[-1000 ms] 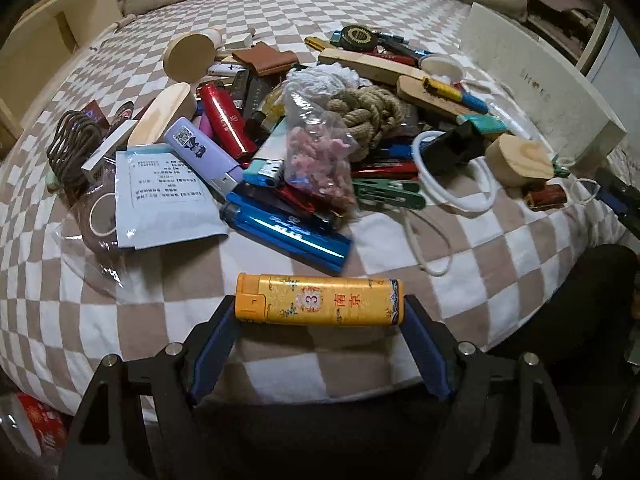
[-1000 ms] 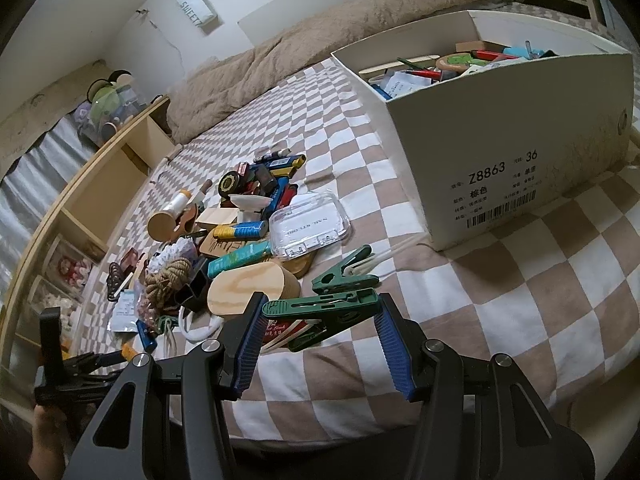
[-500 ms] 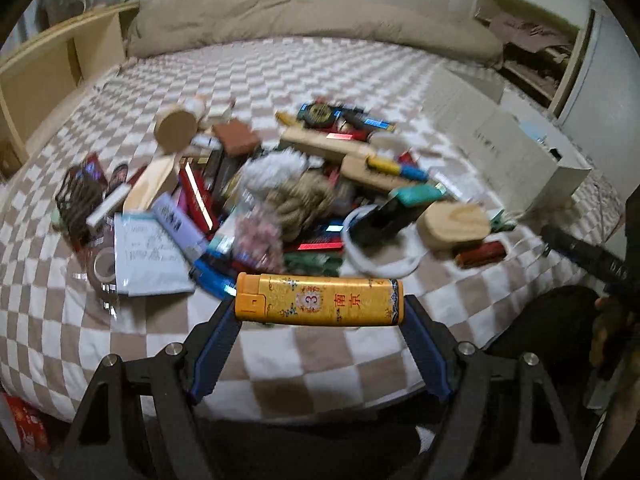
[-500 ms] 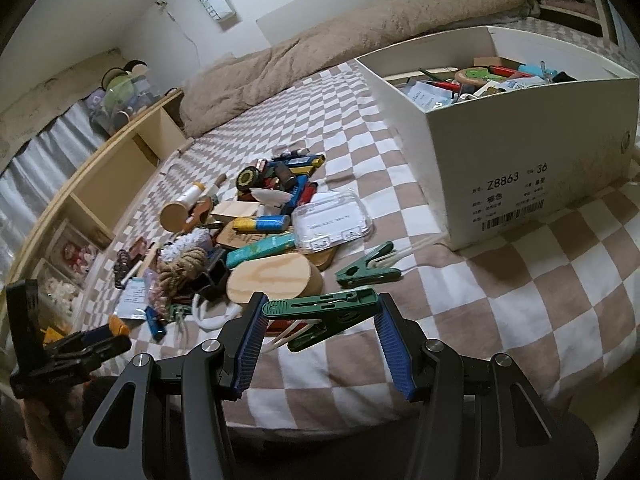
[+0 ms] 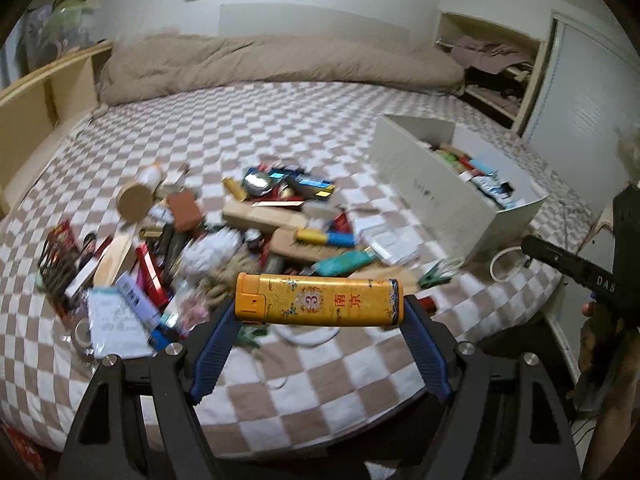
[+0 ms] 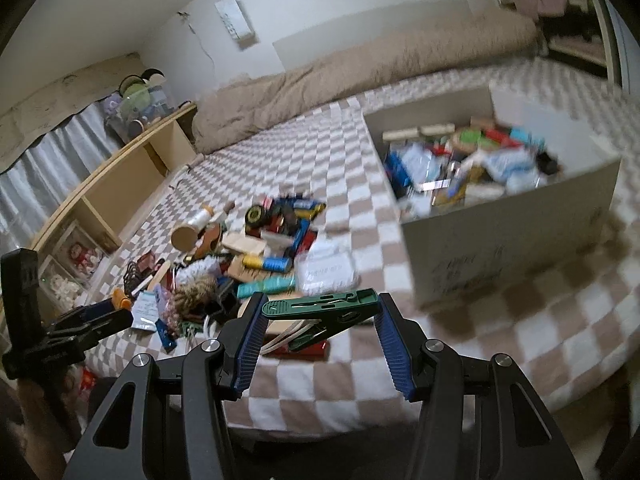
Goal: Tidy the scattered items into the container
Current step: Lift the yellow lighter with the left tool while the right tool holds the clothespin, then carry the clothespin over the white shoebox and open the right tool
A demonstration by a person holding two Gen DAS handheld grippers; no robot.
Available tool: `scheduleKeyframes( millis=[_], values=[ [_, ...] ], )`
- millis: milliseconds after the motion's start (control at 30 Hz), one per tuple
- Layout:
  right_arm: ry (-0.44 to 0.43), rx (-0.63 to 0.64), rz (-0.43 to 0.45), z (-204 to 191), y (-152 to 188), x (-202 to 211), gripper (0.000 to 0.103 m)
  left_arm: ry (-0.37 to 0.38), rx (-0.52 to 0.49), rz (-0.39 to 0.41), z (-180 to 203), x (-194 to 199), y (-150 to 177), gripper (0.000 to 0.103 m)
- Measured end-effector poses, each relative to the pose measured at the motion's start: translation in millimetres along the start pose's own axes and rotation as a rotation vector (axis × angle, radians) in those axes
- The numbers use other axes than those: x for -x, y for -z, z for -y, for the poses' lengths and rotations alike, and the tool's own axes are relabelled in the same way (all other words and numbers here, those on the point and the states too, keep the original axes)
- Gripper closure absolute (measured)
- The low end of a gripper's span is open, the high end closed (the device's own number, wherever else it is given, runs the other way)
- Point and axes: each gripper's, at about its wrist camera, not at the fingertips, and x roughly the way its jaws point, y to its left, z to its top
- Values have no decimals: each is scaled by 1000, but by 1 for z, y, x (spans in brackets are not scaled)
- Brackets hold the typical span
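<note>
My left gripper (image 5: 318,304) is shut on a yellow lighter (image 5: 316,299), held crosswise in the air above the bed's near edge. My right gripper (image 6: 320,312) is shut on a green clothes peg (image 6: 320,305), also lifted. A pile of scattered items (image 5: 224,240) lies on the checkered bedspread; it also shows in the right wrist view (image 6: 256,256). The white cardboard box (image 5: 436,196), holding several items, stands to the right of the pile; in the right wrist view the box (image 6: 512,232) is ahead and to the right.
A beige duvet (image 5: 280,60) lies along the bed's far side. A wooden shelf unit (image 5: 48,92) stands at the left. A second green peg (image 5: 434,274) and a white cable (image 5: 506,264) lie near the box. The other handheld gripper (image 5: 580,276) shows at right.
Both grippers have risen and tilted up with their items. The pile now sits farther away, and the box's open top has come into view in both cameras.
</note>
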Motion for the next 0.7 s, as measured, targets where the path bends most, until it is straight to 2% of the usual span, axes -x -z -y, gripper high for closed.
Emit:
scheduleKeyframes(
  millis=[300,500,700],
  values=[
    [64,49,115,20,-47,37,48,67,-61,73,42,9,-38,23],
    [125,21,181,51,-79,56,48,117,-90,100,64,8,-55,23],
    [176,-21,201,83,-103,61,48,148,-109,121,85,0,-74,23]
  ],
)
